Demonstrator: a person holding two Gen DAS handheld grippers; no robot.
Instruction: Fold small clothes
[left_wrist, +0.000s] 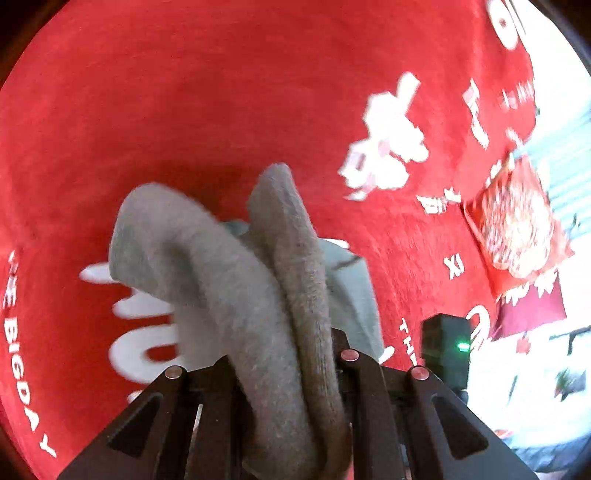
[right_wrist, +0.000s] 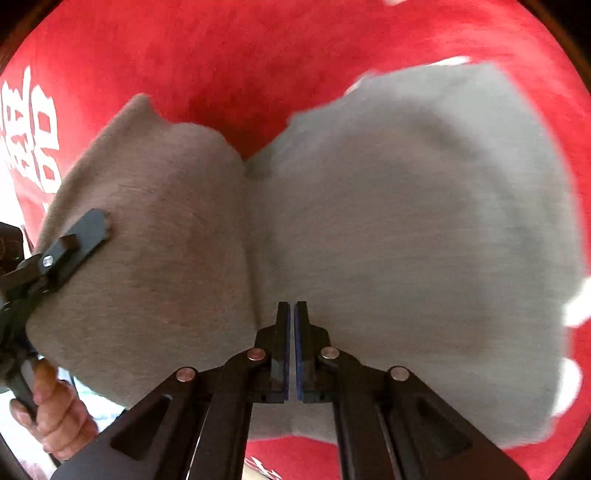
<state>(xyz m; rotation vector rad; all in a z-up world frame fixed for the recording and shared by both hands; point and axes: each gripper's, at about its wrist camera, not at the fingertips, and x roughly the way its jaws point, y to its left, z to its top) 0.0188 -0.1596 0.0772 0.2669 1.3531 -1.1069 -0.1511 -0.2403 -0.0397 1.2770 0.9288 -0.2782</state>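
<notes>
Left tongs (left_wrist: 291, 373): closed on a bunched fold of the grey garment (left_wrist: 229, 280), a soft, fuzzy knit that rises between the black jaws in two rounded, rope-like ridges. A paler, smoother layer of the cloth shows behind the ridges. The garment hangs clear above a red cloth (left_wrist: 221, 92), a napped, felt-like sheet with bold white lettering and figures that covers the surface below.

Right tongs (right_wrist: 294, 332): jaws drawn together, blue-lined pads almost meeting, with only a thin slit between them; the frames do not show whether cloth is pinched there. Directly beyond them the garment (right_wrist: 406, 221) spreads wide in two broad lobes divided by a vertical crease. At its left edge the left tongs (right_wrist: 79, 236) clamp the cloth, and a hand (right_wrist: 55, 413) holds that tool's handle.
</notes>
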